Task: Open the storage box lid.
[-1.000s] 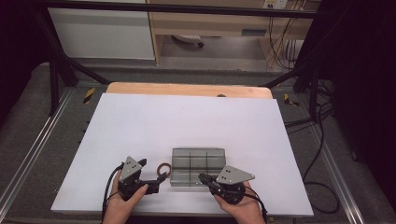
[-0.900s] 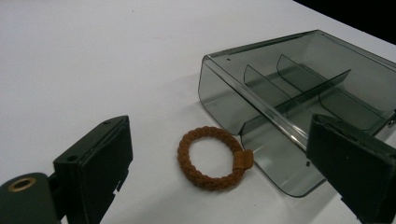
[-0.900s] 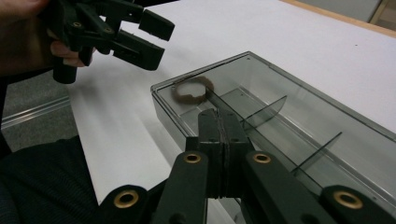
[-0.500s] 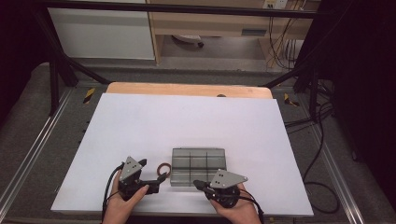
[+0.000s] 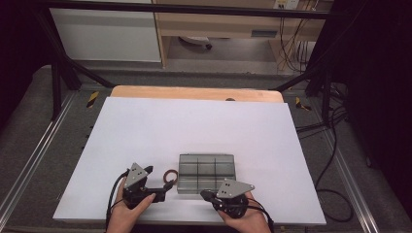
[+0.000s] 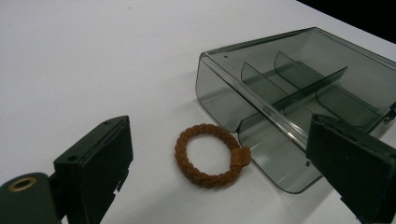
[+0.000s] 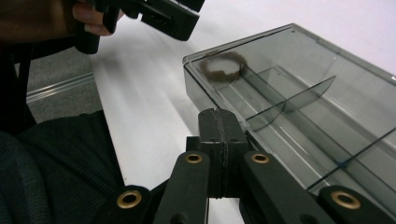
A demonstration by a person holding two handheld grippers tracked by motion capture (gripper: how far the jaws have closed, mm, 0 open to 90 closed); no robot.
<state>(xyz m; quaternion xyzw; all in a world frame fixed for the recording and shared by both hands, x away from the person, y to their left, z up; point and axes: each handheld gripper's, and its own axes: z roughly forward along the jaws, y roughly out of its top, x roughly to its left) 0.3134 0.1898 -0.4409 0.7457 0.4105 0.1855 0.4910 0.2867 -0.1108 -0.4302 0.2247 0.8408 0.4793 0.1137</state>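
Note:
A brown braided ring (image 6: 210,156) lies flat on the white board, just left of a smoky transparent box (image 6: 299,98) with dividers. My left gripper (image 6: 224,158) is open, one jaw on each side of the ring and neither touching it. In the high view the ring (image 5: 169,175) sits by the box's (image 5: 206,172) left front corner, with the left gripper (image 5: 165,189) just before it. My right gripper (image 7: 218,126) is shut with nothing in it, its tip near the box's front wall. From above, the right gripper (image 5: 205,195) points left along the box's front edge.
The white board (image 5: 194,126) covers a wooden table (image 5: 194,92), with bare room behind the box. Black frame bars and cables (image 5: 335,131) run along the right. Both hands are at the board's front edge.
The right gripper has shifted slightly left and toward the board's front edge. The left gripper, ring and box have not moved.

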